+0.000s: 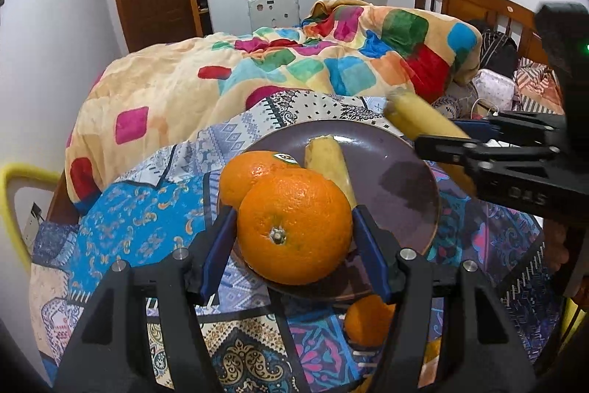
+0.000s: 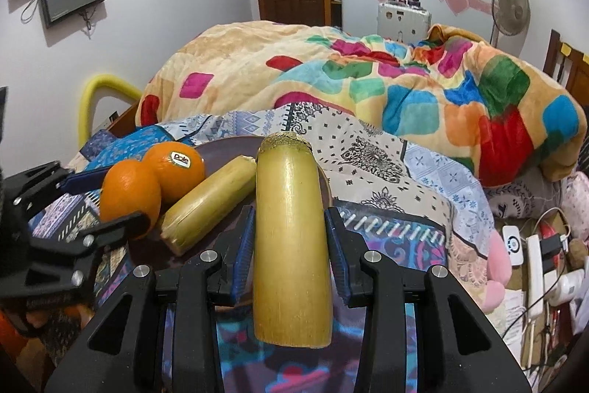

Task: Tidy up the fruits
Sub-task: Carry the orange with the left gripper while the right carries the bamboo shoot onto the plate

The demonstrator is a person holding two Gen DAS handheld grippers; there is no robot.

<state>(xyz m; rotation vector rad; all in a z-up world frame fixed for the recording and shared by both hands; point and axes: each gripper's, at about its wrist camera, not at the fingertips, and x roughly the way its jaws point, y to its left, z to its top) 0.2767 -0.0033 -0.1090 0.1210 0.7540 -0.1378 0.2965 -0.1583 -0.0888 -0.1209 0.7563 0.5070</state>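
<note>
With the left gripper [image 1: 294, 227] clasping an orange [image 1: 294, 227] over the plate [image 1: 405, 172] on the bed, we lower the right gripper [image 2: 291, 227], clenched around a sugarcane piece [image 2: 291, 227], gently beside the plated piece [image 2: 206, 201].

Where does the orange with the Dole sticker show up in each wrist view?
Left wrist view: the stickered orange sits left of centre on the purple plate, partly hidden behind the orange held in the left claw.
Right wrist view: it is at left of centre, beside the lying sugarcane piece.
Shared landmark: the purple plate.
</note>
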